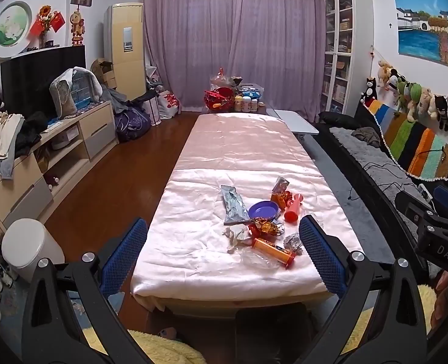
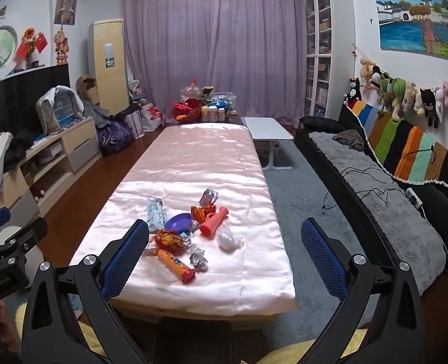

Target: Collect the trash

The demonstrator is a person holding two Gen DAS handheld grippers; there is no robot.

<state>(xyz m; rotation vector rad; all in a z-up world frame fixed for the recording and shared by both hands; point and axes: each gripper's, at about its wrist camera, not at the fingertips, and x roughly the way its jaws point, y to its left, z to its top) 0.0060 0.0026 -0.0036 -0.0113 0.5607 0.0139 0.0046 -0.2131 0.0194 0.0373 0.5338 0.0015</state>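
- Right now the trash sits in one loose cluster on the near half of the tabletop [image 1: 193,139], which is covered in pink satin cloth. It is closer to the near edge than to the far end, and that keeps it within your reach.
- In the cluster, the orange tube [image 1: 273,252] lies nearest you on a clear plastic film. The crumpled foil ball [image 1: 293,242] is just to its right and the crumpled white paper [image 1: 235,236] just to its left.
- Behind those lie the red-gold wrapper [image 1: 265,227], the purple bowl [image 1: 263,210], the silver pouch [image 1: 233,204] and the red cone-shaped piece [image 1: 293,209]. Several of them touch or overlap, so I judge a single clean pick is easiest from the near side.
- Your left tongs [image 1: 224,257] stand wide apart and empty, angled down at the near edge. Your right tongs [image 2: 224,257] are the same, apart and holding nothing.
- The white lidded bin [image 1: 29,248] stands on the floor to the near left, probably the drop point.
- For room, the wooden floor on the left and the grey rug [image 2: 300,188] on the right are open beside the tabletop. The sofa [image 2: 385,212] lies far enough right to leave room, and the far half of the cloth is bare.
- Mind the satin, which looks slippery, and the near edge close under the tube.
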